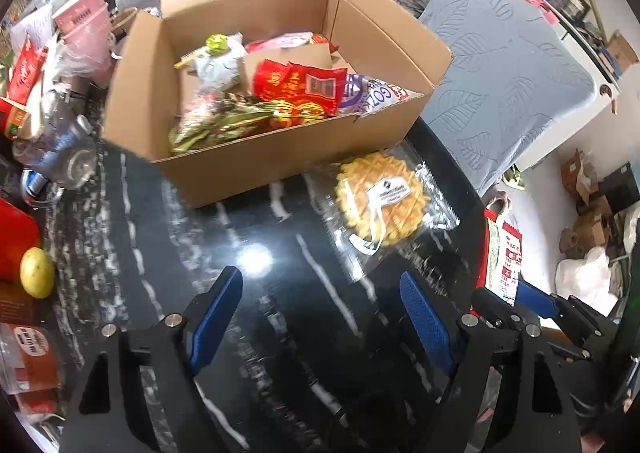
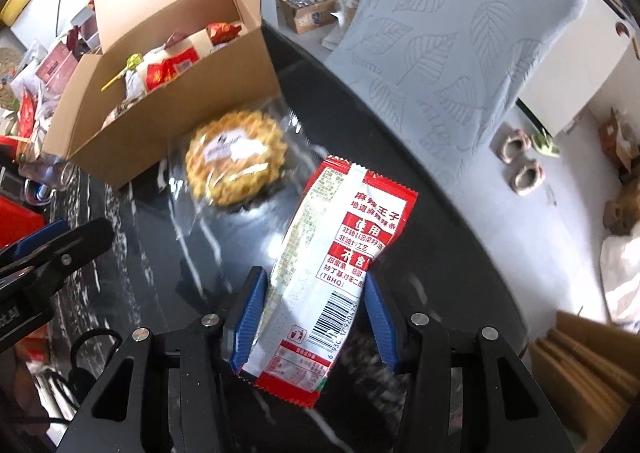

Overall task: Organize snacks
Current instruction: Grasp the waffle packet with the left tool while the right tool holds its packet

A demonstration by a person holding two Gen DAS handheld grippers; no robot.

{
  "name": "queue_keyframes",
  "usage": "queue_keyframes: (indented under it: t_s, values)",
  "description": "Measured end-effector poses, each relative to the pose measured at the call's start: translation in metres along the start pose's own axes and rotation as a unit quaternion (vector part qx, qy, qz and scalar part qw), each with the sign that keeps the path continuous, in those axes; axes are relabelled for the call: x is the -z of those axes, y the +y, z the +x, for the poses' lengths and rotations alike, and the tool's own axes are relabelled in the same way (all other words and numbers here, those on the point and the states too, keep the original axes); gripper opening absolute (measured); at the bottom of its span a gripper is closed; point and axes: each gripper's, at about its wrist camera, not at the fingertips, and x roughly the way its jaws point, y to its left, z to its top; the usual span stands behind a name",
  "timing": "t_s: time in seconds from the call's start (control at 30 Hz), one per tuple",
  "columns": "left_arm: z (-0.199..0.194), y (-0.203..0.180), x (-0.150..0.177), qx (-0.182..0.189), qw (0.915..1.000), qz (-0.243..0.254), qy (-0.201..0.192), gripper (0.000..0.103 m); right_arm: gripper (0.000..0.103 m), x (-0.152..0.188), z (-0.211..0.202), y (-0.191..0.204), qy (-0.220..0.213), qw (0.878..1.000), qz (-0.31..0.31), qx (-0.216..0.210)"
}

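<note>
My right gripper (image 2: 314,285) is shut on a red and white snack packet (image 2: 340,249), held above the black marbled table (image 2: 420,213); the same packet (image 1: 502,257) shows at the right of the left wrist view. My left gripper (image 1: 322,293) is open over bare tabletop with nothing between its fingers. A round yellow waffle cake in clear wrap (image 1: 380,199) (image 2: 236,159) lies on the table in front of an open cardboard box (image 1: 256,157) (image 2: 168,125). The box holds several snack packets, among them a red one (image 1: 300,87).
Left of the box stand pink cups (image 1: 86,25), bottles, a glass jar (image 1: 66,155) and red packs. A yellow fruit (image 1: 37,272) lies at the left table edge. A chair with a blue leaf-pattern cover (image 1: 504,65) (image 2: 452,45) stands beyond the table's right edge.
</note>
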Motion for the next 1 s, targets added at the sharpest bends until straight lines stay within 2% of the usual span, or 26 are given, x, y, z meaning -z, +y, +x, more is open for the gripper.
queue_keyframes:
  t_s: [0.2,0.43,0.5,0.73,0.93,1.0]
  values:
    - [0.035,-0.014,-0.021,0.013,0.9989,-0.031,0.034,0.081,0.049,-0.027,0.007,-0.018,-0.004,1.000,-0.021,-0.004]
    - [0.056,-0.036,-0.042,0.004,0.9987,-0.034,0.038,0.081,0.049,-0.052,0.018,-0.037,-0.003,0.999,-0.039,-0.011]
    - [0.061,-0.042,-0.046,0.002,0.9987,-0.031,0.039,0.084,0.049,-0.058,0.021,-0.042,-0.002,0.999,-0.040,-0.014]
    - [0.083,-0.049,-0.055,0.005,0.9974,-0.054,0.048,0.102,0.049,-0.072,0.032,-0.051,0.002,0.998,-0.050,-0.029]
    - [0.102,-0.052,-0.053,-0.006,0.9953,-0.070,0.067,0.102,0.049,-0.078,0.039,-0.052,0.004,0.998,-0.056,-0.037]
    - [0.105,-0.054,-0.053,-0.011,0.9953,-0.073,0.063,0.103,0.049,-0.080,0.040,-0.054,0.004,0.998,-0.057,-0.039]
